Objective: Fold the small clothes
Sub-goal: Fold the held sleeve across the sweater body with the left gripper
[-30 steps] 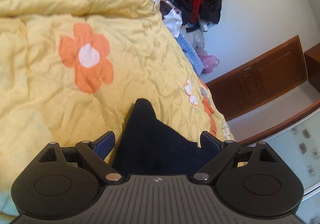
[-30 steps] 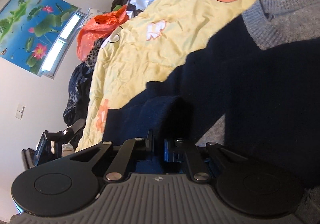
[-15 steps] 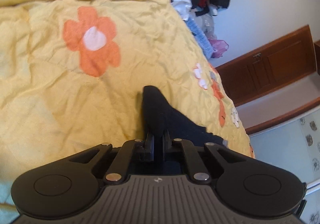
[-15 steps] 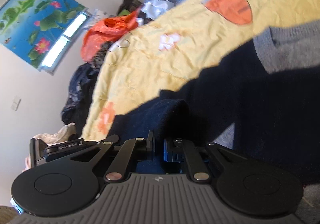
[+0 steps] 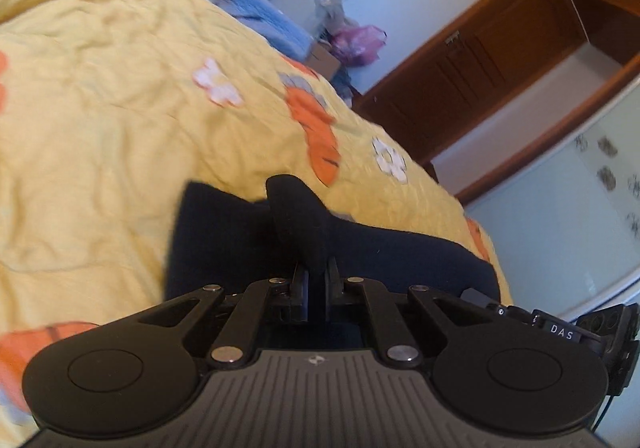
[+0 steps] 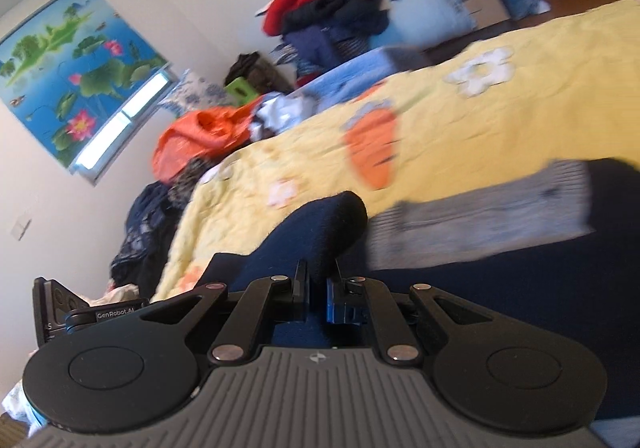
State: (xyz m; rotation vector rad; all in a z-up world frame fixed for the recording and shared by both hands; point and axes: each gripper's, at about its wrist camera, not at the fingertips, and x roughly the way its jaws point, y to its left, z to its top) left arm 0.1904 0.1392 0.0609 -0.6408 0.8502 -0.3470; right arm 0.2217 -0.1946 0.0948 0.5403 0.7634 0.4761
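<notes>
A dark navy knitted garment (image 5: 248, 240) lies on the yellow flowered quilt (image 5: 100, 119). My left gripper (image 5: 316, 276) is shut on a pinched fold of the navy cloth, which sticks up past its jaws. In the right wrist view the same navy garment (image 6: 500, 308) shows a grey ribbed band (image 6: 492, 219) along its far edge. My right gripper (image 6: 318, 280) is shut on another bunched corner of the garment, lifted off the quilt (image 6: 500, 119). Both views are blurred by motion. The other gripper's body (image 6: 72, 312) shows at the left edge of the right wrist view.
A pile of red, dark and blue clothes (image 6: 332, 11) sits past the far side of the bed, with an orange bag (image 6: 200, 139) beside it. A wooden cabinet (image 5: 480, 63) and a pale glass-fronted unit (image 5: 580, 215) stand to the right of the bed.
The left gripper went from open around the navy cloth to shut on it. Both grippers then rose and swept sideways across the bed, carrying their corners of the garment.
</notes>
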